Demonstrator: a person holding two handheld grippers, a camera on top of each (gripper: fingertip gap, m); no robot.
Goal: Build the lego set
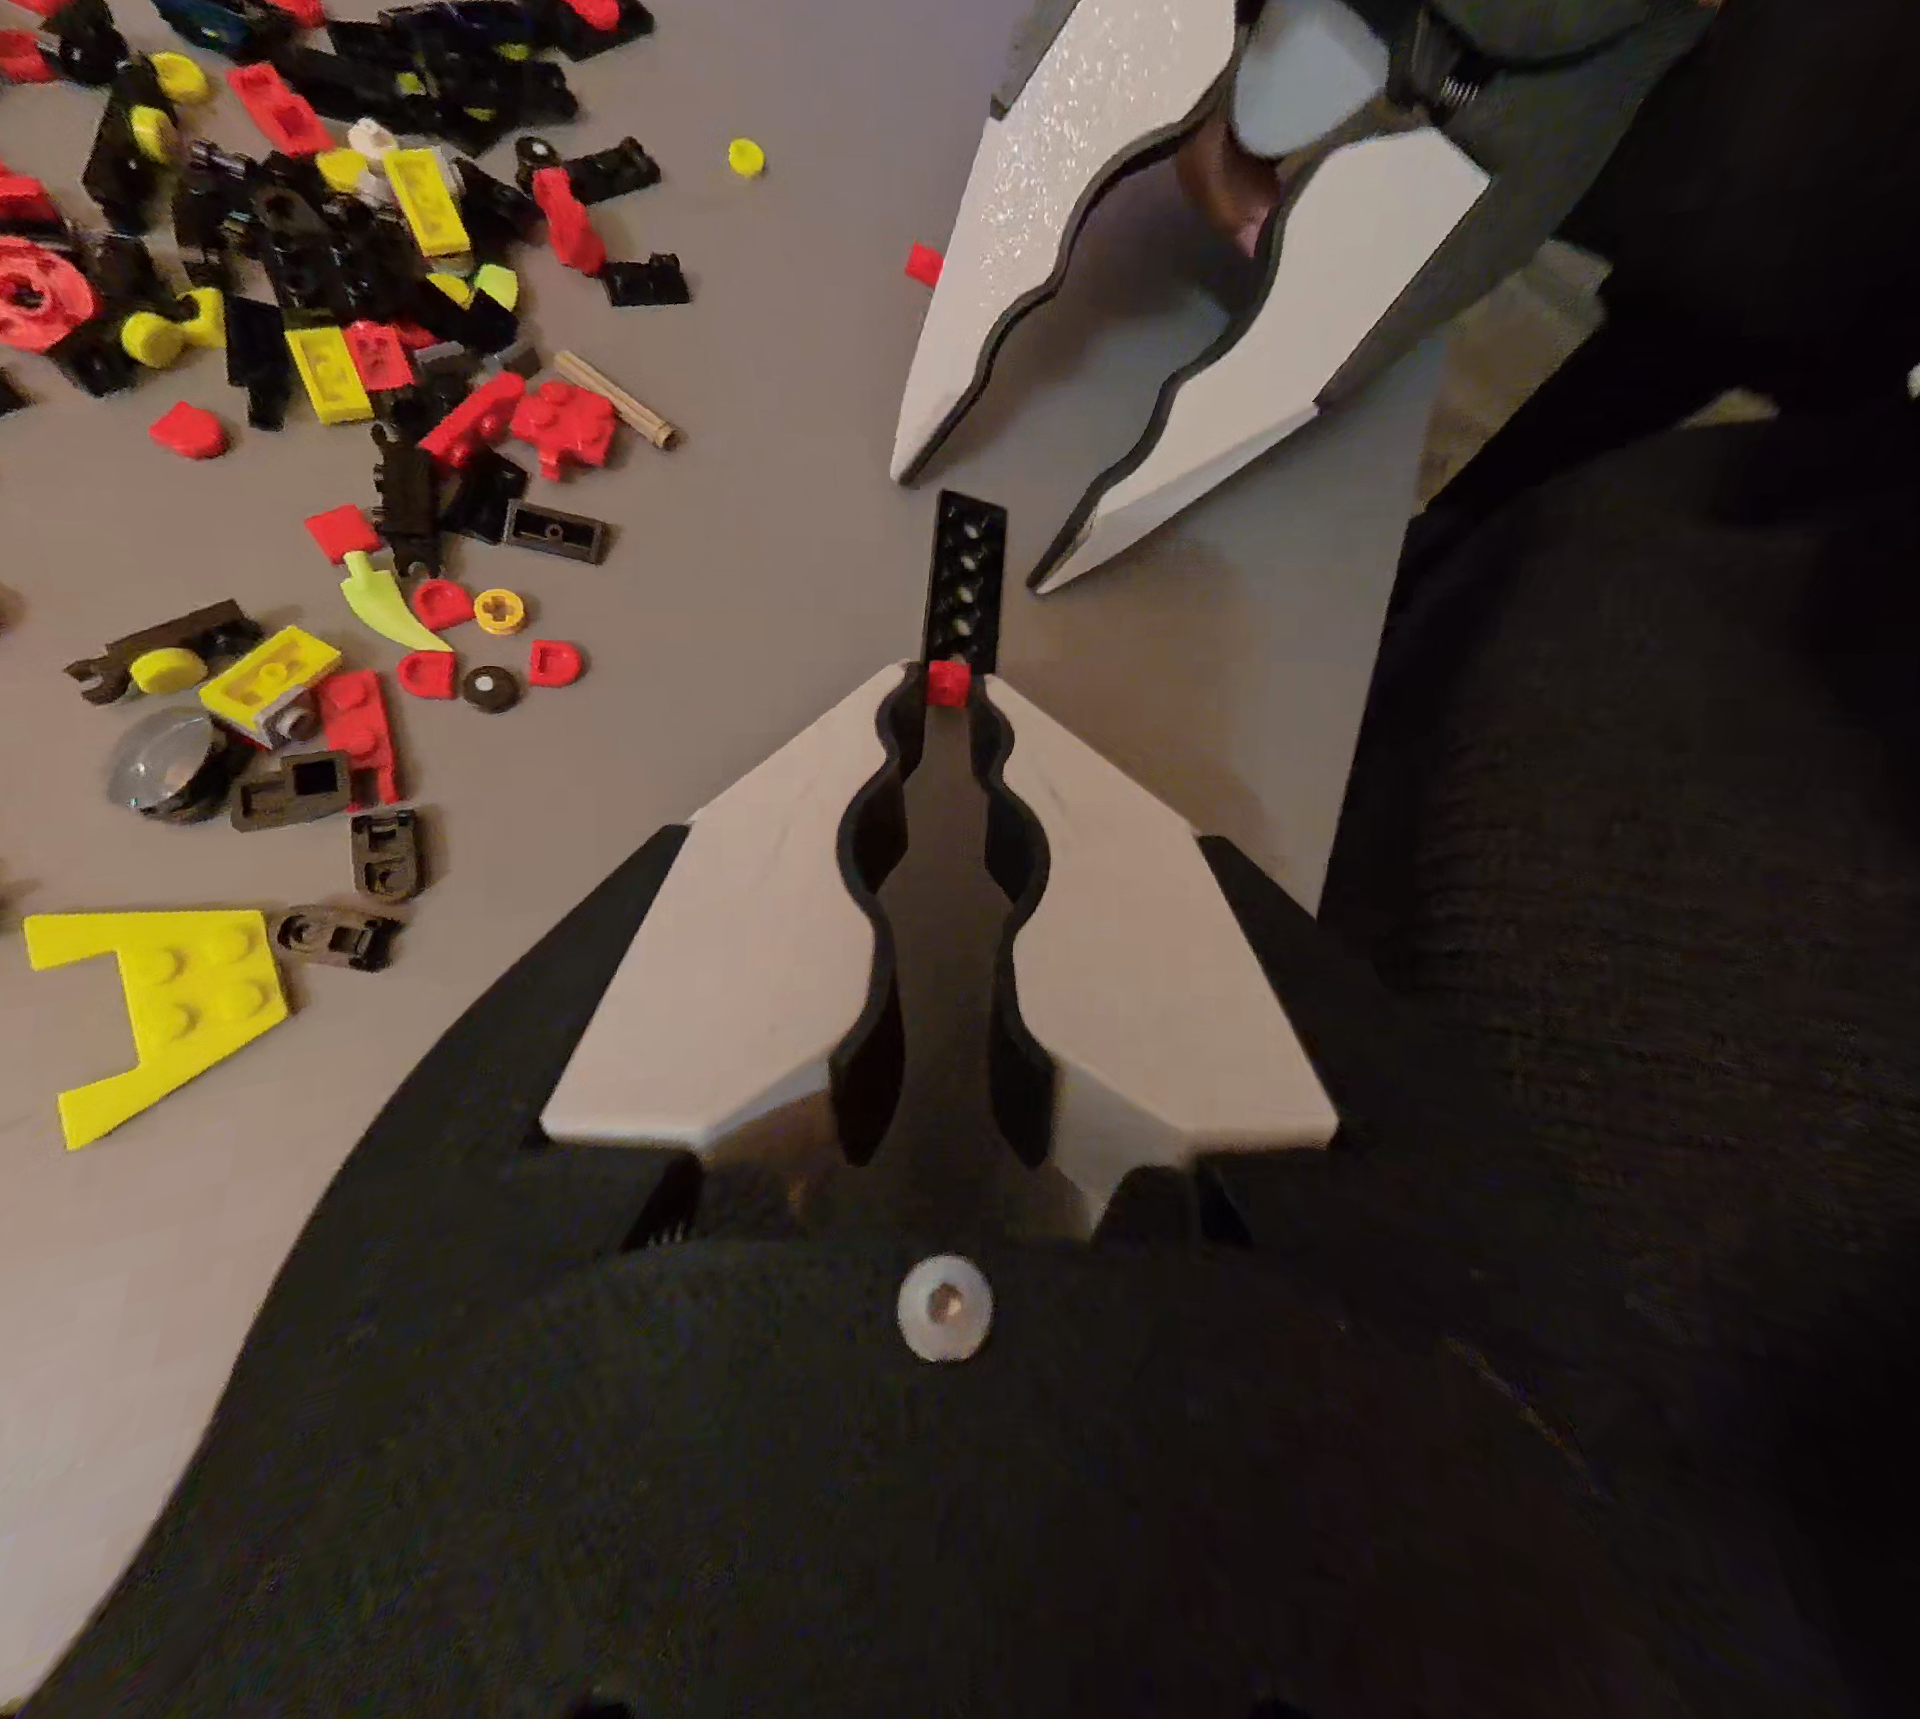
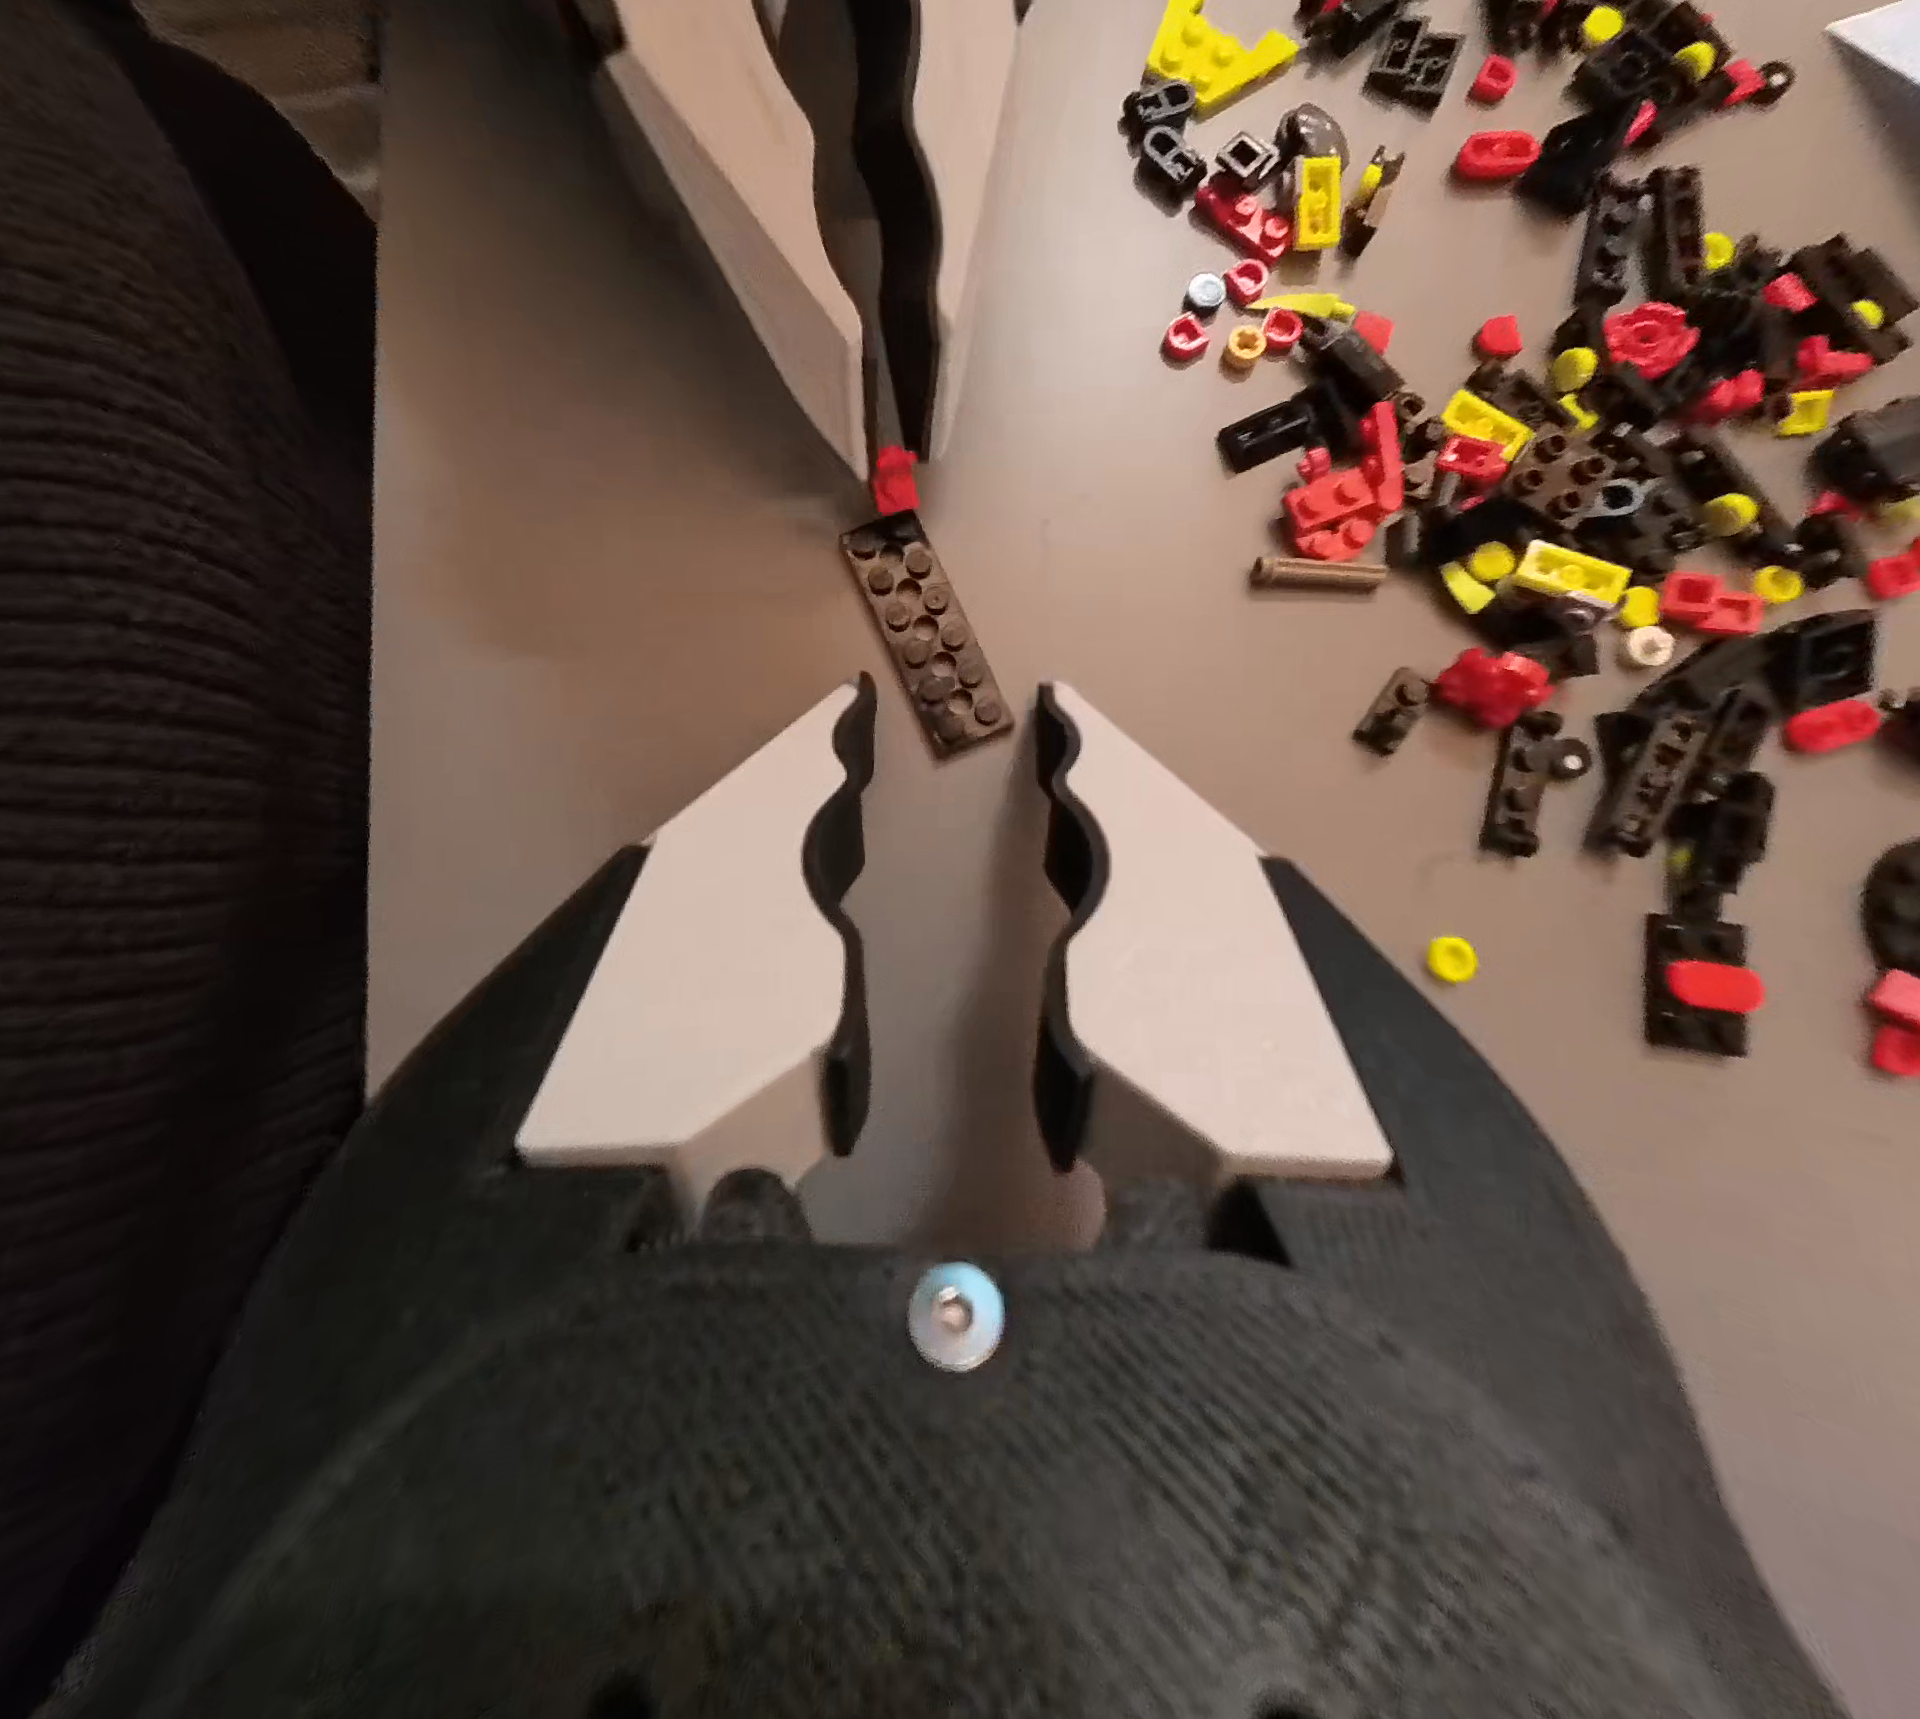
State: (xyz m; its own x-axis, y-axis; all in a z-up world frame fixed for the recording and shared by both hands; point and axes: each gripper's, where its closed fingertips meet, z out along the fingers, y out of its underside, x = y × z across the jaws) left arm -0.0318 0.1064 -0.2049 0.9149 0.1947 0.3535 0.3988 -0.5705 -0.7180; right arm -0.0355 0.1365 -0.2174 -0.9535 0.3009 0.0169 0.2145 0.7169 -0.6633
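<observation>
Left gripper (image 1: 948, 687) is clamped on a small red brick (image 1: 948, 684), pinching it right at the fingertips. Just past that brick lies the long black plate (image 1: 966, 580), flat on the grey tabletop (image 1: 790, 381) with its studs up. From the left gripper, the plate runs almost straight ahead, its long axis continuing the line of the fingers, and its near end sits at the red brick; whether brick and plate are touching cannot be told.

From the opposite side, the right gripper (image 2: 951, 698) stands with its fingers apart and nothing between them, its tips flanking the plate's far end without closing on it. So the plate lies between the two grippers, end-on to both. The right one looks better placed to steady it, while the left would press the brick onto the end studs.

A loose pile of bricks (image 1: 343, 267) in red, yellow and black lies well apart to the left.
</observation>
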